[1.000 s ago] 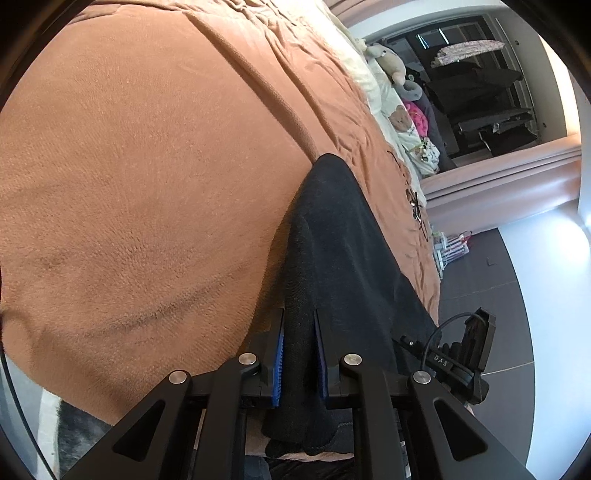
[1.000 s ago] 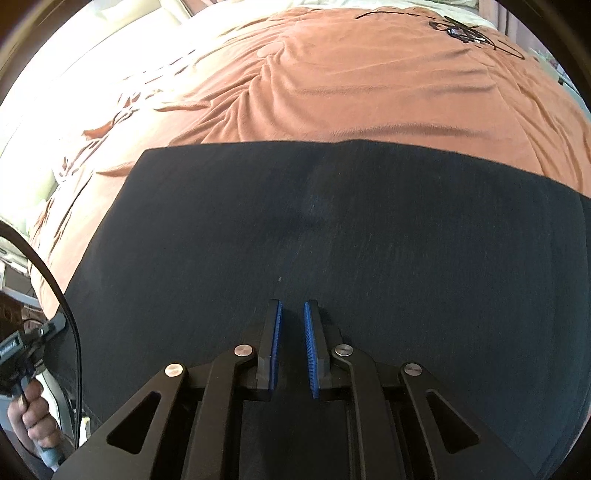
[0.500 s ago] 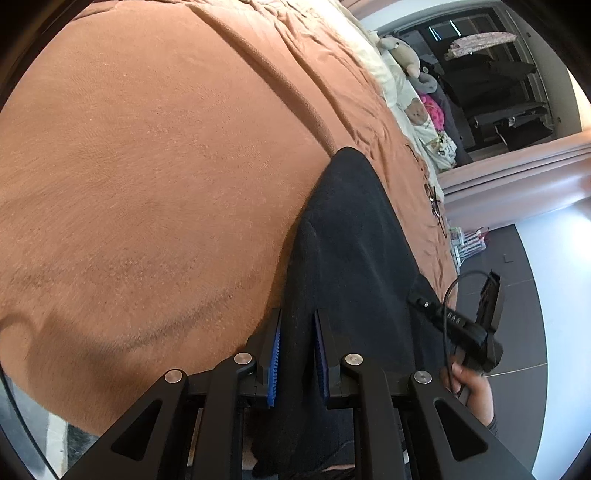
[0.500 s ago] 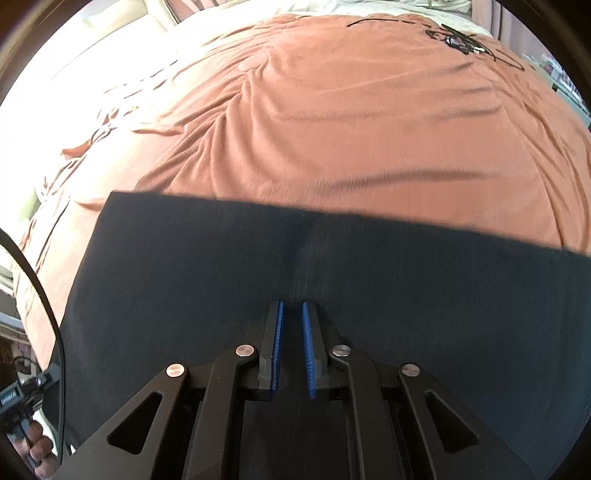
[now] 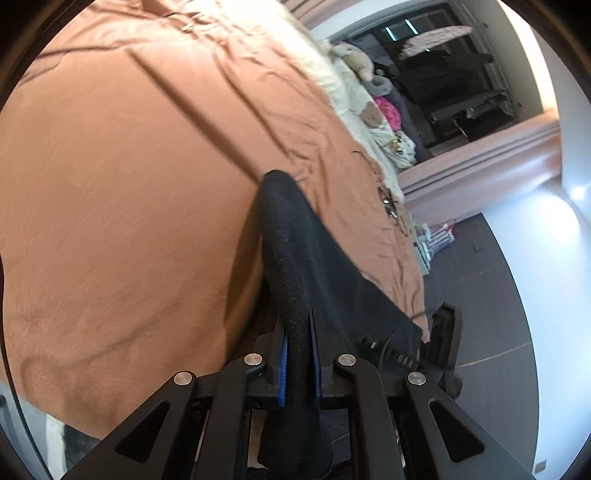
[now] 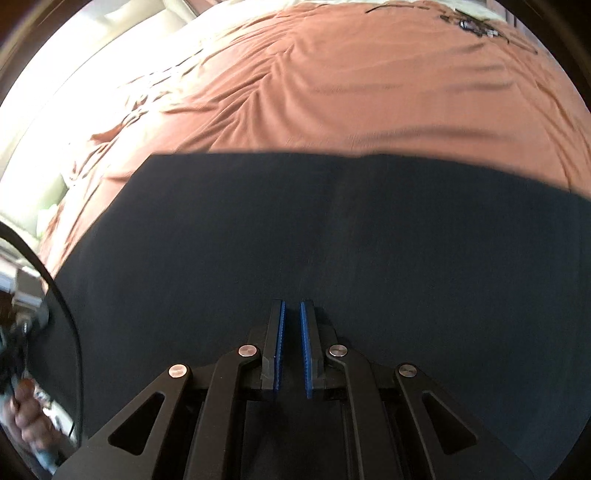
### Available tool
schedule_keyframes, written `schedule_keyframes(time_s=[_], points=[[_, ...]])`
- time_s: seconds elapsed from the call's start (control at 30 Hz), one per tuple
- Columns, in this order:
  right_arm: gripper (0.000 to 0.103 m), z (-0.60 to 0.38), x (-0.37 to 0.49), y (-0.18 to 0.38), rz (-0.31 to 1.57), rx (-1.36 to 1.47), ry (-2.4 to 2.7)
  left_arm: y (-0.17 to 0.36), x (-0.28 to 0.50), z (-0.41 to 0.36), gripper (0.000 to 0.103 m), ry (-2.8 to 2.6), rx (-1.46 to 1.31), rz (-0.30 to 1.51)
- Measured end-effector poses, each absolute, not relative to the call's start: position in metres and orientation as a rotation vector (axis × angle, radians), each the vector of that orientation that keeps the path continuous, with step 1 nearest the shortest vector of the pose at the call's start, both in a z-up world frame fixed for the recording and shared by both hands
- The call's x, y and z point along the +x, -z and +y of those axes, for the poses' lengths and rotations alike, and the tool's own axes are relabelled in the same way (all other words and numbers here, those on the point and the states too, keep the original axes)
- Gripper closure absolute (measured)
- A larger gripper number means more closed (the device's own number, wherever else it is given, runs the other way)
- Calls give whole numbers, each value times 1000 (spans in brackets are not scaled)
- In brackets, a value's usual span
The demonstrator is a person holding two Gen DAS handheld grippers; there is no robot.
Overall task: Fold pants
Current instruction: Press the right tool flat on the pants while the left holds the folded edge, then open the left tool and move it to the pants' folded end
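Observation:
The black pants (image 5: 306,258) hang as a stretched sheet above the rust-brown bedspread (image 5: 129,177). My left gripper (image 5: 298,332) is shut on one edge of the pants, the cloth pinched between its blue pads. In the right wrist view the pants (image 6: 332,240) spread wide and flat in front of my right gripper (image 6: 291,314), whose blue pads stand close together with dark cloth between them. The other gripper shows at the right in the left wrist view (image 5: 443,339).
The bedspread (image 6: 351,81) fills the far half of the right wrist view, with a black embroidered motif (image 6: 476,26) near its far edge. Cream pillows and stuffed toys (image 5: 365,74) lie at the bed's head. Dark floor (image 5: 491,280) and a wardrobe opening (image 5: 454,81) lie to the right.
Both grippers have moved with the pants held taut; the far edge of the pants has shifted over the bedspread toward the near side and back. The grips have not changed.

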State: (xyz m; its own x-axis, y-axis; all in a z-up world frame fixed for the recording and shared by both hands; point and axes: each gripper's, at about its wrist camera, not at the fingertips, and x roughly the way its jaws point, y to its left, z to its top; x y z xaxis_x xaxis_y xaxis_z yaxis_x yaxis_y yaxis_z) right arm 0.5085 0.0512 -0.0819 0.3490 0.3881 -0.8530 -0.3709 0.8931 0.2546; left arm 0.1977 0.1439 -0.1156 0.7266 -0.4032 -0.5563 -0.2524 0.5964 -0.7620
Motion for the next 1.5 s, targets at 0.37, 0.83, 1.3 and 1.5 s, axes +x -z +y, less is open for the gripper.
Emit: schedule_keyframes(time_s=[0.37, 0.83, 1.3, 1.5], points=[[99, 21, 431, 90, 1115, 94, -582, 66, 203, 109, 93, 180, -858, 729], [96, -51, 387, 70, 1033, 236, -624, 5, 225, 31, 93, 309, -707, 707], [49, -168, 347, 29, 814, 407, -534, -11, 266, -64, 93, 440, -590, 761], [49, -199, 326, 26, 784, 453, -496, -3, 284, -100, 93, 498, -558, 801]])
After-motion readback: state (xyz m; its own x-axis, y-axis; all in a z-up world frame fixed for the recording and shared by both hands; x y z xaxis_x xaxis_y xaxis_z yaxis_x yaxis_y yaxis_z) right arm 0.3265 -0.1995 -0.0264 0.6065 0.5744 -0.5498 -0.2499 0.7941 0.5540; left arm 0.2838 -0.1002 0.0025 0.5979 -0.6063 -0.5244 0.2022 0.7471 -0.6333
